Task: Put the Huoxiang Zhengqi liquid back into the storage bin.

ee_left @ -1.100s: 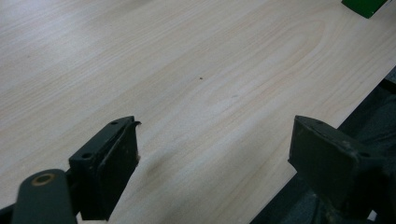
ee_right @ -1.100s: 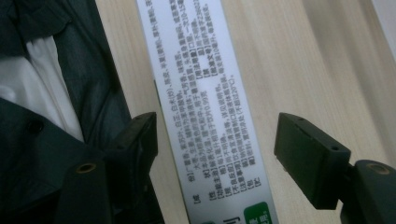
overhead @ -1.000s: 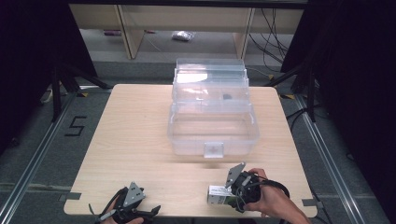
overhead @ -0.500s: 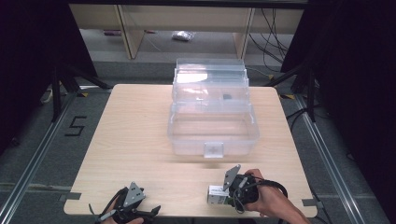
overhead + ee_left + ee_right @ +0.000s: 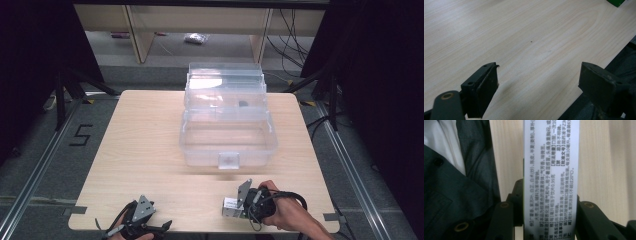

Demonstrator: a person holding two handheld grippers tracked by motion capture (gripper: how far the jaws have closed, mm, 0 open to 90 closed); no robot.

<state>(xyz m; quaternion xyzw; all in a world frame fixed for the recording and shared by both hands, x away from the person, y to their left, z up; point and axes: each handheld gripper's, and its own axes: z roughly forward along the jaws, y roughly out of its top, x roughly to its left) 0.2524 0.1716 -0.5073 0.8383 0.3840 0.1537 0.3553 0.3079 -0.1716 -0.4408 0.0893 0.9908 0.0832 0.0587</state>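
Observation:
A white carton [image 5: 229, 204] printed with small black text lies near the table's front edge, right of centre. My right gripper [image 5: 235, 209], in a hand, has just been closing its jaws, and they now press on both sides of the carton [image 5: 551, 170]; the right gripper [image 5: 550, 202] is shut on it. At the front left, my left gripper [image 5: 162, 227] rests low over the wood. In its own view the left gripper [image 5: 539, 77] stands wide open with only bare table between its fingers.
A clear plastic case [image 5: 227, 135] with its lid raised stands at mid-table; a small dark item [image 5: 243, 104] lies in its upper tray. The light wood table [image 5: 145, 140] spreads to its left. A green corner [image 5: 616, 2] shows far off. A dark jacket [image 5: 454, 195] is close by.

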